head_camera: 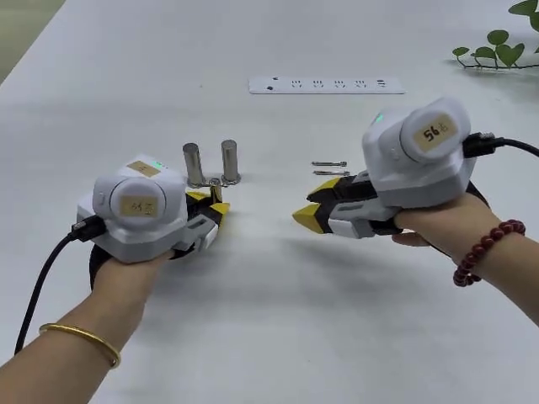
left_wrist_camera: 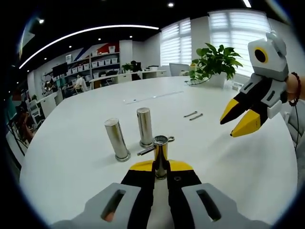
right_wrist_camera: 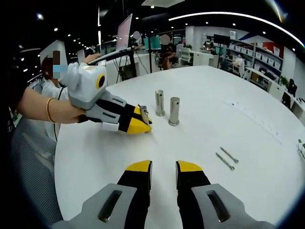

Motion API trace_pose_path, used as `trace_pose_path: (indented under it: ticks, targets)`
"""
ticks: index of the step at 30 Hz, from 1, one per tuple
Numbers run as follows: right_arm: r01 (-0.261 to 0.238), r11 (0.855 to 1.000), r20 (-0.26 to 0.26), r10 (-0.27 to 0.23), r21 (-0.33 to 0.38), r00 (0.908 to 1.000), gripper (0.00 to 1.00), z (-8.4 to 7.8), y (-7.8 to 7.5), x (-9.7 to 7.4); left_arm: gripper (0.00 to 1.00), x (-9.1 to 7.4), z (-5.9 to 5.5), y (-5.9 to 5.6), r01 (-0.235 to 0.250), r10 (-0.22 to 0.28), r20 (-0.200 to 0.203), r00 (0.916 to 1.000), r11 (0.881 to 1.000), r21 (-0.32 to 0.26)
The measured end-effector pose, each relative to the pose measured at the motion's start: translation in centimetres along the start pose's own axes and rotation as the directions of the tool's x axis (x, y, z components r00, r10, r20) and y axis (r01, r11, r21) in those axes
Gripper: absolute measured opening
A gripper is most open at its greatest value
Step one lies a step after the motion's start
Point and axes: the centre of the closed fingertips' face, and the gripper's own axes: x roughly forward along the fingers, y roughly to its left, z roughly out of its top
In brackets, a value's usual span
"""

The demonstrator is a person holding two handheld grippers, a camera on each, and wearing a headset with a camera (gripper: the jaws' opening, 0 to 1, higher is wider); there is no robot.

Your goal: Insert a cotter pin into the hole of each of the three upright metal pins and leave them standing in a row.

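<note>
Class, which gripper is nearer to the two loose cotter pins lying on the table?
Right. The right gripper is just short of the cotter pins; the left gripper is farther off, gripping a metal pin.

Your two grippers are the same build: chunky light-grey housing, black midsection, jaws tipped in yellow. The left gripper (head_camera: 215, 208) has a tan sticker (head_camera: 138, 205) on its round cap and a green light (head_camera: 157, 165) on top. The right gripper (head_camera: 308, 215) has a label (head_camera: 438, 132) that starts with "56". Each one has a black cable (head_camera: 40, 278) plugged into the back. You're wearing a thin gold bangle (head_camera: 84, 339) on the left wrist and a dark red bead bracelet (head_camera: 487, 246) on the right.
</note>
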Motion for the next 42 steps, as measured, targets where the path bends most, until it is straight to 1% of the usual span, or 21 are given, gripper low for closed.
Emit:
trace_pose_path:
  ticks: [2, 5, 7, 10, 14, 16, 17, 18, 20, 22, 24, 27, 30, 33, 35, 38, 40, 41, 42]
  targets:
    - [-0.002, 1.0, -0.001, 0.003, 0.002, 1.0, 0.16, 0.0, -0.1, 0.1, 0.06, 0.0, -0.3, 0.0, -0.005, 0.005, -0.012, 0.9999, 1.0, -0.015]
    - [0.001, 1.0, -0.001, -0.001, 0.005, 1.0, 0.17, 0.0, -0.1, 0.0, 0.09, 0.1, -0.9, 0.1, -0.012, 0.012, -0.037, 0.9992, 1.0, 0.0]
    - [0.006, 1.0, 0.003, -0.006, 0.008, 1.0, 0.17, 0.1, -0.3, -0.1, 0.12, 0.1, -1.0, 0.0, -0.007, 0.007, -0.038, 0.9993, 1.0, 0.004]
    - [0.012, 1.0, 0.008, -0.012, 0.012, 0.9999, 0.18, 0.2, -0.6, -0.2, 0.17, 0.0, -0.8, 0.0, -0.001, 0.001, -0.025, 0.9997, 1.0, -0.001]
    - [0.012, 0.999, 0.023, -0.013, 0.035, 0.9996, 0.2, 0.5, -0.9, -0.4, 0.3, -0.5, -0.2, 0.0, 0.003, -0.003, -0.01, 1.0, 1.0, -0.002]
    - [0.014, 0.999, 0.035, -0.015, 0.044, 0.9993, 0.2, 0.6, -1.1, -0.4, 0.36, -1.0, 0.3, -0.1, 0.009, -0.009, 0.007, 0.9999, 1.0, -0.02]
    - [0.014, 0.998, 0.051, -0.017, 0.053, 0.9986, 0.21, 1.0, -1.1, -0.3, 0.4, -1.2, 0.4, -0.1, 0.009, -0.009, 0.014, 0.9999, 1.0, -0.022]
    - [0.015, 0.998, 0.056, -0.018, 0.055, 0.9983, 0.21, 1.1, -1.1, -0.3, 0.43, -1.4, 0.5, -0.2, 0.01, -0.01, 0.017, 0.9998, 1.0, -0.024]
    - [0.02, 0.998, 0.098, -0.026, 0.063, 0.9948, 0.21, 2.0, -1.2, -0.1, 0.49, -1.7, 0.7, -0.3, 0.013, -0.012, 0.018, 0.9998, 0.999, -0.03]
    - [0.029, 0.997, 0.127, -0.038, 0.072, 0.9911, 0.21, 2.8, -1.4, 0.0, 0.56, -2.2, 1.1, -0.5, 0.022, -0.021, 0.03, 0.9993, 0.999, -0.032]
    - [0.039, 0.997, 0.154, -0.048, 0.063, 0.9869, 0.21, 3.5, -1.5, 0.1, 0.61, -2.6, 1.7, -0.9, 0.035, -0.032, 0.058, 0.9978, 0.999, -0.038]
    - [0.025, 0.996, 0.201, -0.041, 0.08, 0.9787, 0.21, 4.8, -1.5, 0.5, 0.67, -3.3, 2.4, -1.2, 0.039, -0.037, 0.073, 0.9966, 0.999, -0.029]
    - [0.024, 0.996, 0.213, -0.041, 0.08, 0.9762, 0.22, 5.4, -1.7, 1.1, 0.73, -3.9, 2.9, -1.6, 0.055, -0.052, 0.089, 0.9947, 0.998, -0.038]
    - [0.023, 0.996, 0.229, -0.041, 0.081, 0.9726, 0.24, 5.9, -1.9, 1.8, 0.77, -4.6, 3.1, -1.9, 0.061, -0.057, 0.091, 0.9942, 0.997, -0.046]
    - [0.016, 0.996, 0.248, -0.038, 0.088, 0.9681, 0.25, 6.4, -2.0, 2.3, 0.81, -5.1, 3.1, -2.2, 0.073, -0.067, 0.087, 0.9939, 0.995, -0.065]
    - [0.016, 0.995, 0.258, -0.04, 0.094, 0.9653, 0.25, 6.8, -2.1, 3.0, 0.83, -5.9, 2.9, -2.7, 0.082, -0.078, 0.072, 0.9943, 0.995, -0.056]
    - [0.015, 0.995, 0.265, -0.041, 0.099, 0.9634, 0.26, 6.9, -2.3, 3.6, 0.85, -6.2, 2.9, -2.8, 0.084, -0.08, 0.07, 0.9943, 0.995, -0.055]
    - [0.01, 0.995, 0.272, -0.037, 0.102, 0.9615, 0.26, 7.1, -2.2, 3.7, 0.87, -6.5, 3.2, -2.8, 0.086, -0.081, 0.084, 0.9932, 0.994, -0.06]
    - [0.008, 0.994, 0.279, -0.039, 0.111, 0.9594, 0.26, 7.2, -2.2, 4.0, 0.89, -6.8, 3.4, -3.0, 0.088, -0.083, 0.089, 0.9925, 0.994, -0.059]
